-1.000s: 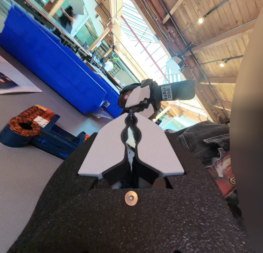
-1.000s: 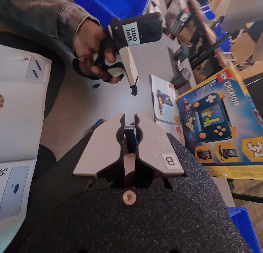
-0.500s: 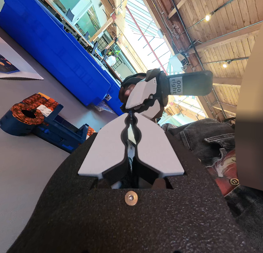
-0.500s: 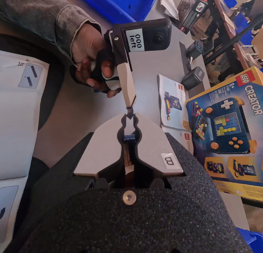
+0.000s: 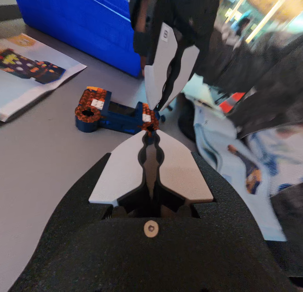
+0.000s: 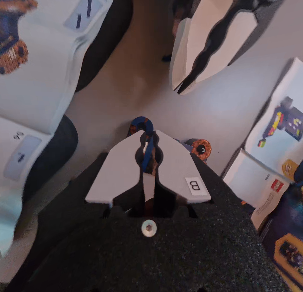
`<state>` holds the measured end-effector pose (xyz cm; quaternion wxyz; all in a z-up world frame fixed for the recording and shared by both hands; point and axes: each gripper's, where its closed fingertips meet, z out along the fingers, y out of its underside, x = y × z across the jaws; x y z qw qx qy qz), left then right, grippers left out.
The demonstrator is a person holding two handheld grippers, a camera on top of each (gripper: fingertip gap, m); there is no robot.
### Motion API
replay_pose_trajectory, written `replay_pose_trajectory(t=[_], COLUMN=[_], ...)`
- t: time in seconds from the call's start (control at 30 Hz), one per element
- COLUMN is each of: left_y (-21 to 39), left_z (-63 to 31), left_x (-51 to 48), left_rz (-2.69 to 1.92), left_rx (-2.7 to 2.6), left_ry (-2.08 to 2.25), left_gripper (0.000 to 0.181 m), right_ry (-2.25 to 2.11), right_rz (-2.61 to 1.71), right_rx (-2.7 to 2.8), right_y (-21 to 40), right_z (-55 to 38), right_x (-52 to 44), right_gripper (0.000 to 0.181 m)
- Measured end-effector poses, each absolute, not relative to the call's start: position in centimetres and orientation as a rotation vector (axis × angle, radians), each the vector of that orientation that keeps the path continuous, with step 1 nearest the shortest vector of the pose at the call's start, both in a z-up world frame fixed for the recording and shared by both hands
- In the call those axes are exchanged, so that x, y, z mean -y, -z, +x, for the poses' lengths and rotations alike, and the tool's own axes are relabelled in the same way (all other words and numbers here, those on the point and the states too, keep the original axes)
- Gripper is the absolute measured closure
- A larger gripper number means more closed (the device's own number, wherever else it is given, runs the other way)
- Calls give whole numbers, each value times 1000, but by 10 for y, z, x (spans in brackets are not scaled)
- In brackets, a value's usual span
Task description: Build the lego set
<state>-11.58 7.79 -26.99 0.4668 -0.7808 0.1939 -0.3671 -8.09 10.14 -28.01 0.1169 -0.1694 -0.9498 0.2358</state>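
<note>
The Lego model (image 5: 118,115), dark blue with orange studded round ends, lies on the grey table. My left gripper (image 5: 150,132) is shut, its tips just short of the model's near orange end. My right gripper (image 5: 155,107) comes down from above onto that same end. In the right wrist view my right gripper (image 6: 149,131) is shut on a thin dark blue piece (image 6: 148,153), right over the model's blue and orange end (image 6: 141,124). The model's other orange end (image 6: 200,148) shows beside the right finger. The left gripper (image 6: 177,90) hangs shut above, apart. Both views are blurred.
A blue bin (image 5: 82,21) stands behind the model. A booklet (image 5: 32,67) lies at the left. An open instruction book (image 6: 41,71) lies left of my right gripper, more booklets (image 6: 270,128) and the set's box (image 6: 287,243) at the right. A small loose blue piece (image 6: 166,57) lies farther off. The left gripper's tips are roughly 5 cm from the right gripper's.
Both grippers have tipped down from mid-air to the model on the table. Half a second ago their tips met around a small dark piece; now they are apart.
</note>
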Motion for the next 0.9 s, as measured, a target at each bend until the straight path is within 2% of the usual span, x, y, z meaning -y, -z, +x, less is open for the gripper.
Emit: replay_pose_trajectory(t=[0.3, 0.9], left_y=[301, 313], left_z=[-86, -80], left_x=[-77, -83], left_rz=[-2012, -2045], left_rx=[-719, -790], left_ry=[718, 545], left_gripper=[177, 175], right_ry=[-502, -580], right_rz=[-183, -85], right_rx=[3089, 3141], right_y=[302, 312], right_z=[-88, -87], right_x=[-102, -97], right_gripper=[173, 173])
